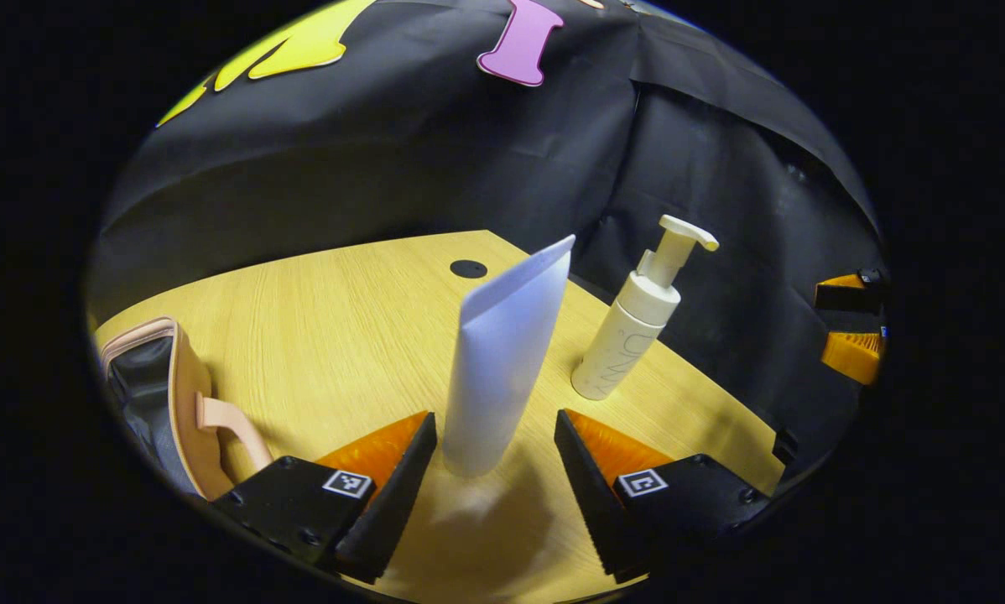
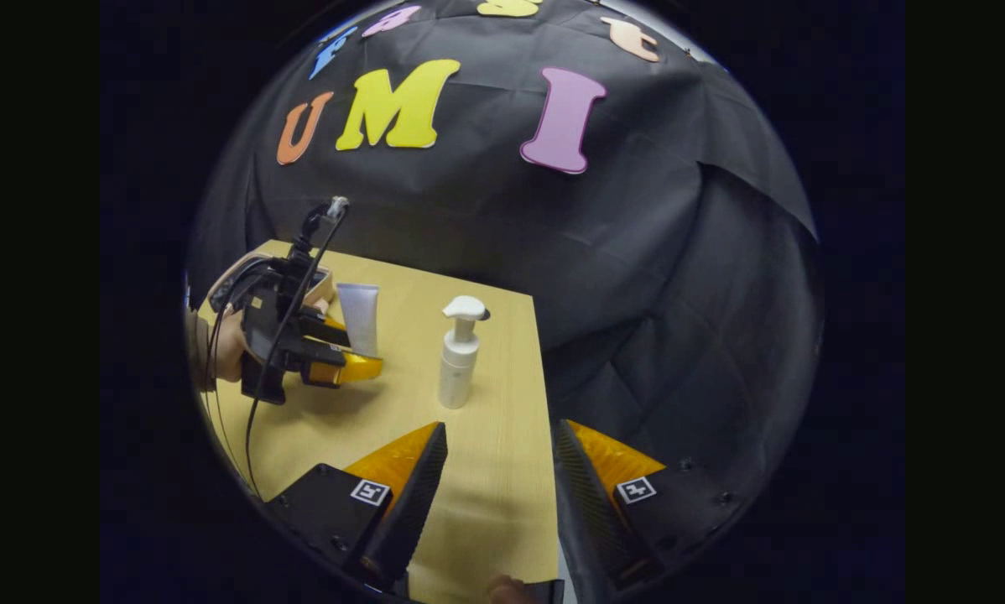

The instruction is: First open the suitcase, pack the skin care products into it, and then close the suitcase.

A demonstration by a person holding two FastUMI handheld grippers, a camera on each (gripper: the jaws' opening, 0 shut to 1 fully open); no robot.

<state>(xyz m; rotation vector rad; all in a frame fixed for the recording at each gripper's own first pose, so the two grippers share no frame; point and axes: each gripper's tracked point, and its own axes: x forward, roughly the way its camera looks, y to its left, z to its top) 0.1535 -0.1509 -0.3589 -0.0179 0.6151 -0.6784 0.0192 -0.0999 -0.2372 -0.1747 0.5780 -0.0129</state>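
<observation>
1. Straddling the white tube [image 1: 507,361]: the left gripper [image 1: 494,449] has its fingers spread wide, one each side of the tube's base, neither touching it. The tube stands upright on its cap on the wooden table [image 1: 335,335], crimped end up.
2. The right gripper [image 2: 498,461] is also wide apart and holds nothing. It hangs over the table's near edge, well back from the pump bottle [image 2: 459,352].
3. The pump bottle [image 1: 637,323] stands upright just beside the tube, toward the table's right edge. In the right gripper view the left gripper [image 2: 347,356] and the hand [image 2: 226,344] holding it sit in front of the tube [image 2: 359,315].
4. The suitcase [image 1: 179,403], pinkish with a handle and dark lining, lies at the far left of the left gripper view. It looks open, though little of it is in frame.
5. Risk: the tube is tall on a narrow base. If one finger meets it before the other, it will likely tip, perhaps into the pump bottle.
6. Risk: the tube is soft, so closing low near the cap could let it pivot or squeeze; a grip nearer mid-body seems safer.
7. Risk: the bottle is near the table edge, and a knock could send it off.
8. Writing: faint vertical lettering on the pump bottle, too blurred to read. The tube's visible face is blank. Square coded markers sit on each gripper.
</observation>
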